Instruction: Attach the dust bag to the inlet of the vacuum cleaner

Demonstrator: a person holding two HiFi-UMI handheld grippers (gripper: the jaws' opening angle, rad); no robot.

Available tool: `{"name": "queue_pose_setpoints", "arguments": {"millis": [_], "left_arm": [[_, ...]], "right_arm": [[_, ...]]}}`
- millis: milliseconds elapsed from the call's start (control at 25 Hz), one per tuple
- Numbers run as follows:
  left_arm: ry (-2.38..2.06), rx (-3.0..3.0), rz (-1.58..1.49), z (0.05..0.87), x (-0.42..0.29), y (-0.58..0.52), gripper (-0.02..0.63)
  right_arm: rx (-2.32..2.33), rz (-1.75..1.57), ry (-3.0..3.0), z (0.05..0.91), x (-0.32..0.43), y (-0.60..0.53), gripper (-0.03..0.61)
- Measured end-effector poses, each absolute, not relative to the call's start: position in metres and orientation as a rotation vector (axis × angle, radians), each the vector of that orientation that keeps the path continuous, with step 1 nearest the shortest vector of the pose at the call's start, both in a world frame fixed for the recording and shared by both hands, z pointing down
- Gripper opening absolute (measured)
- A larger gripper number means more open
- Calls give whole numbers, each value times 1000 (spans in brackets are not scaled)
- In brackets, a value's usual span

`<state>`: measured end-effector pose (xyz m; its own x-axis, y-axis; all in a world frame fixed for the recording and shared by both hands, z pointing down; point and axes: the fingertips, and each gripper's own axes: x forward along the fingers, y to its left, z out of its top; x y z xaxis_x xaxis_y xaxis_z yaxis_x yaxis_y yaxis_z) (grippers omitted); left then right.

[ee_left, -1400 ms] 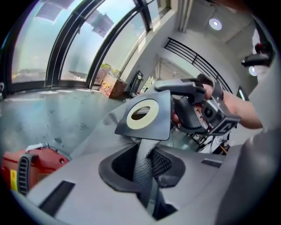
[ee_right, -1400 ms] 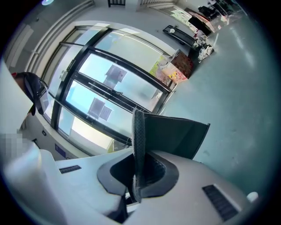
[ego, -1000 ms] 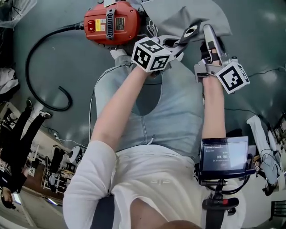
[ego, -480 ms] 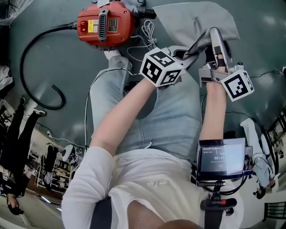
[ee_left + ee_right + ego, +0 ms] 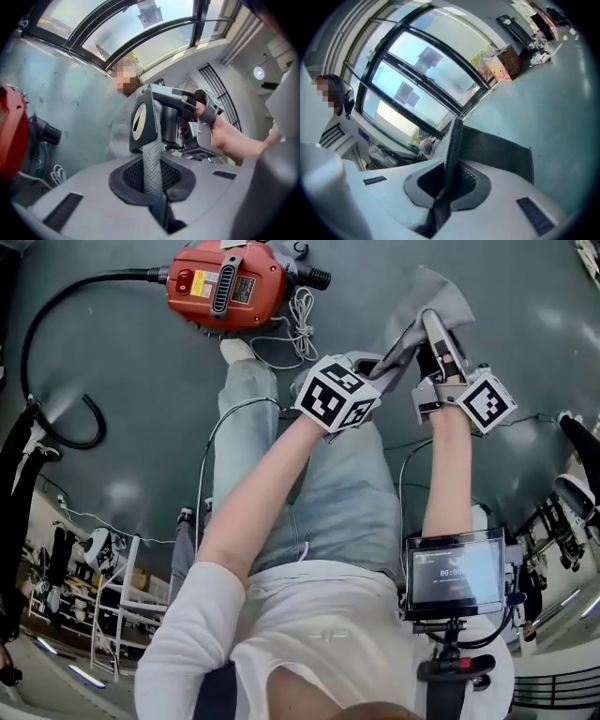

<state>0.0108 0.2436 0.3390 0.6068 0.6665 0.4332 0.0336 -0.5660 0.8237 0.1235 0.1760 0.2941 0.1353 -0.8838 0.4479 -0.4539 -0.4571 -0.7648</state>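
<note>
Two grippers, both clamped on the grey dust bag (image 5: 433, 294), which hangs off the floor above the person's knees. Left gripper (image 5: 152, 177): jaws pinched tight on a fold of grey fabric just below the bag's dark collar (image 5: 140, 123), which has an oval opening. Right gripper (image 5: 447, 180): jaws closed on a thin dark edge of the same bag, standing upright between them. Grippers sit side by side, near each other. Red vacuum cleaner (image 5: 225, 282) on the floor, well apart from the bag, to its left in the head view. Black hose (image 5: 56, 343) curls away from it; white cord (image 5: 298, 320) lies bunched beside it.
</note>
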Motion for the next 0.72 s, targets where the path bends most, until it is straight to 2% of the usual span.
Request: {"name": "queue_pose_setpoints", "arguments": {"millis": [120,320,600,720], "left_arm": [[557,2085,1060,353,0,226,15],[635,2129,1188,415,-6,211,15],[315,2217,1320,567,-4,153,15],[198,2318,1381,580,-9,140,15]], "right_arm": [[-1916,-1394,1325,315,118,158,20],[-1759,-1471,1227,407,118,140,20],[-1609,-1479,1422,535,117,83,18],[-1578,-1470,1507,546,111,72,18]]}}
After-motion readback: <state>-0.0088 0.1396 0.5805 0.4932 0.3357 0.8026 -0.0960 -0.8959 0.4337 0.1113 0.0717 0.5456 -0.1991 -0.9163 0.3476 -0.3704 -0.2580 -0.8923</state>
